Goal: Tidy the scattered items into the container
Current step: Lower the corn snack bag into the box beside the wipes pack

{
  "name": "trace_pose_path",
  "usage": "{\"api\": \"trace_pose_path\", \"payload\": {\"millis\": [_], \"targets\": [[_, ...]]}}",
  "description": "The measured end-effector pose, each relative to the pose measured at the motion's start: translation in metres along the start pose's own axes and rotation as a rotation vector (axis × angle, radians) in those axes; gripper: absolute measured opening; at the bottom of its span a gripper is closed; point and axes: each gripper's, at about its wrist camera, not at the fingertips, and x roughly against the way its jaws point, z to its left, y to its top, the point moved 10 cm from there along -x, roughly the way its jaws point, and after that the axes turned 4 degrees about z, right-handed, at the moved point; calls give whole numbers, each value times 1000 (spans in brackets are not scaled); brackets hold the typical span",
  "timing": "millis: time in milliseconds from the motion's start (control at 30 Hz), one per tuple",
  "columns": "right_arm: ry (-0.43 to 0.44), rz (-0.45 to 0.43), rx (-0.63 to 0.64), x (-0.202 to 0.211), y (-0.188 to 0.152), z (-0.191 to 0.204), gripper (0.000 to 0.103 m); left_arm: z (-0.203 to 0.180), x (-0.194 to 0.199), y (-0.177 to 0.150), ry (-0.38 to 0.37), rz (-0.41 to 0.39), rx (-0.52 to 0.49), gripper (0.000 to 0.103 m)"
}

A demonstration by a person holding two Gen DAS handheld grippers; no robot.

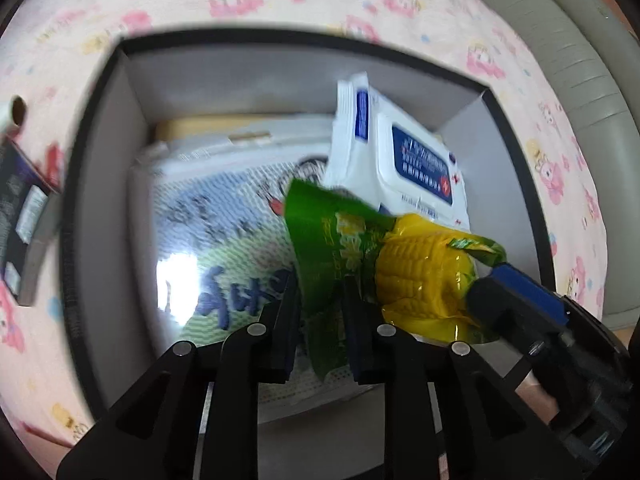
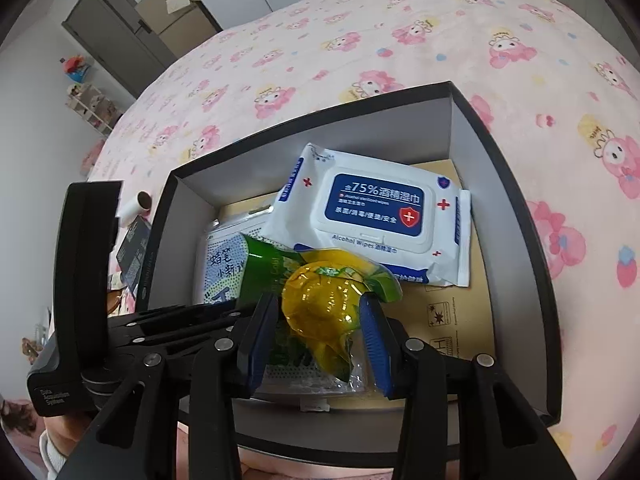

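A pink printed bedspread (image 2: 400,40) covers the bed and carries everything. On it sits the box (image 2: 472,120), dark outside and grey inside, open at the top. A tan cardboard sheet (image 2: 460,312) lines its floor.

Inside the box, a flat white pack (image 1: 224,232) with blue lettering lies toward the left wall. A wipes pack (image 2: 376,212), white with a blue label, lies partly on top of it and reaches toward the far right corner.

The corn (image 2: 320,312), a yellow cob in a green and clear wrapper, is over the box's near edge, above the flat pack and just in front of the wipes pack. The right gripper (image 2: 316,320) is clenched on the cob's end, a blue pad on each side. The left gripper (image 1: 320,312) has the green end of the wrapper between its fingers; the jaws are slightly apart, and I cannot tell whether they still pinch it.

Outside the box, near its left wall, a dark carton (image 2: 134,248) lies on the bedspread, with a small white roll (image 2: 138,204) just beyond it.
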Motion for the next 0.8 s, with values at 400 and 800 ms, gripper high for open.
{"api": "trace_pose_path", "payload": {"millis": [400, 800], "targets": [[-141, -80, -49, 15, 13, -33, 39, 6, -13, 3, 89, 41, -3, 19], [-79, -63, -128, 14, 13, -43, 40, -28, -32, -4, 71, 44, -55, 24]]}}
